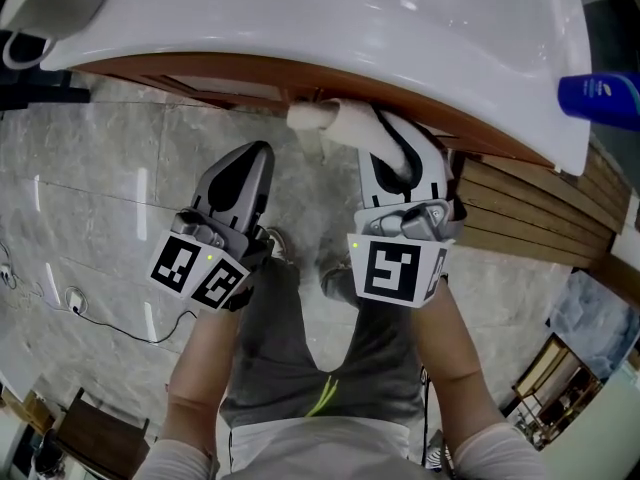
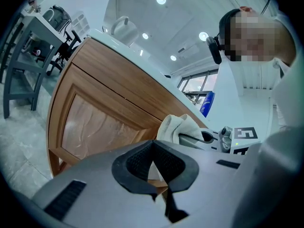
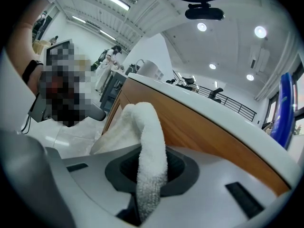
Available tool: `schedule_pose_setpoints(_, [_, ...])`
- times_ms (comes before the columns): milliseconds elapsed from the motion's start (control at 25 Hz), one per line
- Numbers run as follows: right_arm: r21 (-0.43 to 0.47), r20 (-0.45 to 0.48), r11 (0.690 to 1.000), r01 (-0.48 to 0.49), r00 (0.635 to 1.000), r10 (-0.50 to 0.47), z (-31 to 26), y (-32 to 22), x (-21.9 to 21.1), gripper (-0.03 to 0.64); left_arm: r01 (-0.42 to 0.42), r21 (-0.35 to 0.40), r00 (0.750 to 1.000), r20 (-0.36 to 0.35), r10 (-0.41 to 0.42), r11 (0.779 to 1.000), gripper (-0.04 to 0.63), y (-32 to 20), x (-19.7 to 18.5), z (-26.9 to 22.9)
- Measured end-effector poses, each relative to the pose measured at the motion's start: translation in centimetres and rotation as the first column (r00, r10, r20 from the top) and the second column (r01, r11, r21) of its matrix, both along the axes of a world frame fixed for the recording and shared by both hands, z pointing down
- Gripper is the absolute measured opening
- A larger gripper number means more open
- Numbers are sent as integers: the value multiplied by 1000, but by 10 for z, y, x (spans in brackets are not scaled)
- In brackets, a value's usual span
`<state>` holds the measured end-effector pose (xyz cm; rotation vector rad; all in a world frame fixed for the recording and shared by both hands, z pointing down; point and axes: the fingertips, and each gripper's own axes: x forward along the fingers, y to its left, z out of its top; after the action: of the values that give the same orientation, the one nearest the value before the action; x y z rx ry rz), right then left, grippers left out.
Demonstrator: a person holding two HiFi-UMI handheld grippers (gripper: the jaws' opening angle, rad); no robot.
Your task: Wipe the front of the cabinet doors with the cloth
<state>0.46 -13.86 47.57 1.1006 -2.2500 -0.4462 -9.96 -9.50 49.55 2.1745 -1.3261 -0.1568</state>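
Observation:
The wooden cabinet (image 1: 240,76) sits under a white sink counter (image 1: 330,18). My right gripper (image 1: 372,120) is shut on a white cloth (image 1: 328,118), and the cloth's free end lies against the cabinet's upper edge. In the right gripper view the cloth (image 3: 149,137) rises from the closed jaws of that gripper (image 3: 152,175), right by the wooden front (image 3: 204,132). My left gripper (image 1: 260,153) is shut and empty, a little left of the cloth and short of the cabinet. Its own view shows the panelled door (image 2: 95,122), the cloth (image 2: 179,126) and its closed jaws (image 2: 153,161).
A blue bottle (image 1: 600,98) stands on the counter's right end. A white jug (image 1: 55,3) is at the far left. A slatted wooden panel (image 1: 530,213) runs to the right. A cable (image 1: 100,313) lies on the tiled floor. Chairs (image 2: 21,65) stand beyond the cabinet's left side.

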Motion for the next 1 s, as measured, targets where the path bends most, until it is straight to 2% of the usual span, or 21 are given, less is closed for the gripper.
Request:
schedule_pose_setpoints(560, [-9, -30, 1000, -3, 1000, 3, 6, 1, 38, 72, -19, -7, 1000, -3, 19, 1000, 15, -11, 26, 9])
schedule_pose_setpoints(1000, [20, -48, 995, -93, 994, 94, 26, 6, 112, 72, -84, 14, 996, 4, 84, 996, 15, -13, 76, 24])
